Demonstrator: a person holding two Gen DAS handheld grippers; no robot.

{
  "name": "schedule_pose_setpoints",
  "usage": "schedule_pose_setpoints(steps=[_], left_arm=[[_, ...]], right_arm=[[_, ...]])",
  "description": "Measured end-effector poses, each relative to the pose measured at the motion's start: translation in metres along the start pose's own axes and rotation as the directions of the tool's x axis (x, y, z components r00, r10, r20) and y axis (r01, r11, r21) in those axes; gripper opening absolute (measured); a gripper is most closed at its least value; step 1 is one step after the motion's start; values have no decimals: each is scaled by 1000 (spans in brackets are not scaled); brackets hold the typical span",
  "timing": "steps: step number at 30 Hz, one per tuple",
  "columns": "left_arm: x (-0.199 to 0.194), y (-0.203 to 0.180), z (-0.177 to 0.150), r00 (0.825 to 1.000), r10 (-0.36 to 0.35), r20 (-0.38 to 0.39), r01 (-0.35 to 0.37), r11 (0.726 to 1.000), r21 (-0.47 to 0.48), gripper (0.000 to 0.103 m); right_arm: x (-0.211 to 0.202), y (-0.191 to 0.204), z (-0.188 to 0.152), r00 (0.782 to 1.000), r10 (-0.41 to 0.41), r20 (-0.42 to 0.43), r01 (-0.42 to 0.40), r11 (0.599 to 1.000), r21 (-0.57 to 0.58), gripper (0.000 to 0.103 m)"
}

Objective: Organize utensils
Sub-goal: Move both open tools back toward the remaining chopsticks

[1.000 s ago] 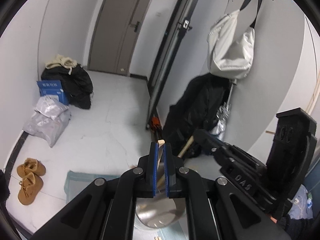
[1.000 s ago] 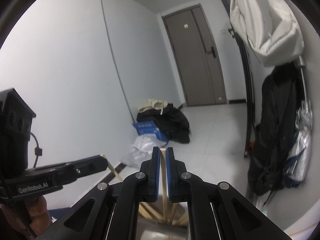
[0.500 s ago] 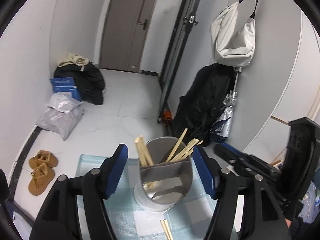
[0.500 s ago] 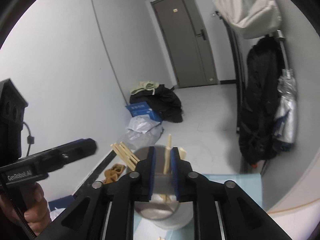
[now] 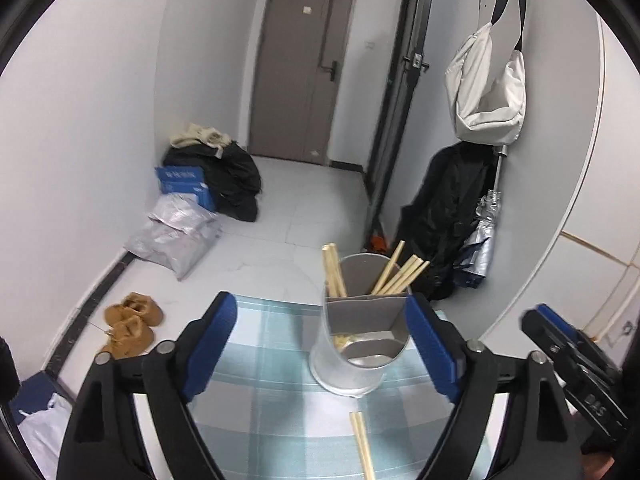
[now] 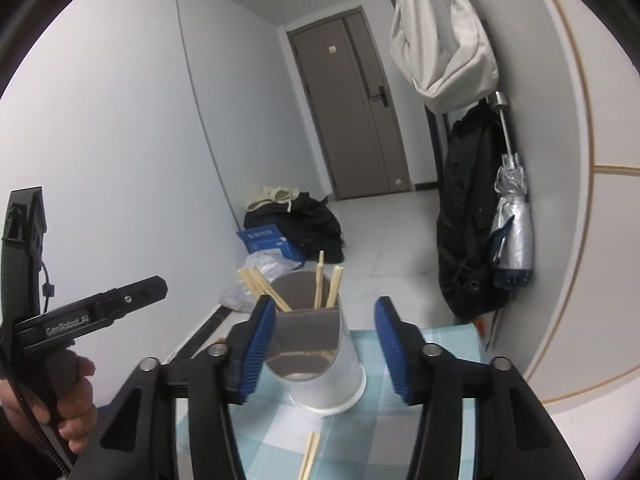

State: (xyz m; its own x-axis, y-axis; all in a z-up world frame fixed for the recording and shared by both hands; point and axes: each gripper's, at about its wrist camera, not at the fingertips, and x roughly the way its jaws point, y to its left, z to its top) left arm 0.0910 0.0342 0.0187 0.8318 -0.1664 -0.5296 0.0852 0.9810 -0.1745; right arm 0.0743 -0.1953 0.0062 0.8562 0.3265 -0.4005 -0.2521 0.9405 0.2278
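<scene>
My left gripper jaws opening wide, nothing pinched. My right gripper jaws opening too, empty. Metal holder upright on checked cloth over surface, ahead of both grippers. Chopsticks standing in its far compartments. Loose chopstick pair lying on cloth just before holder.

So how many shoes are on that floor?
2. One brown shoe lies by the left wall; the second brown shoe lies beside it, nearer the camera. Others may be hidden.
</scene>
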Motion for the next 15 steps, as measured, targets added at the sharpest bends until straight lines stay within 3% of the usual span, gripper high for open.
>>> schedule_pose_setpoints(steps=[2,5,10,15], left_arm=[[-8,-1,-7,999,46,28,-47,999,1,93],[-12,-4,-17,998,52,42,-52,999,8,94],[-15,-12,-35,995,77,70,-81,996,43,98],[-13,-8,-55,997,59,44,-60,998,24,98]], right_arm=[[-10,3,-6,1000,-6,12,7,1000,-12,63],[-20,5,-16,1000,-23,20,23,999,-29,71],[-28,7,-35,999,-48,-4,48,998,-38,72],[-34,10,-54,998,-68,-14,68,996,-49,79]])
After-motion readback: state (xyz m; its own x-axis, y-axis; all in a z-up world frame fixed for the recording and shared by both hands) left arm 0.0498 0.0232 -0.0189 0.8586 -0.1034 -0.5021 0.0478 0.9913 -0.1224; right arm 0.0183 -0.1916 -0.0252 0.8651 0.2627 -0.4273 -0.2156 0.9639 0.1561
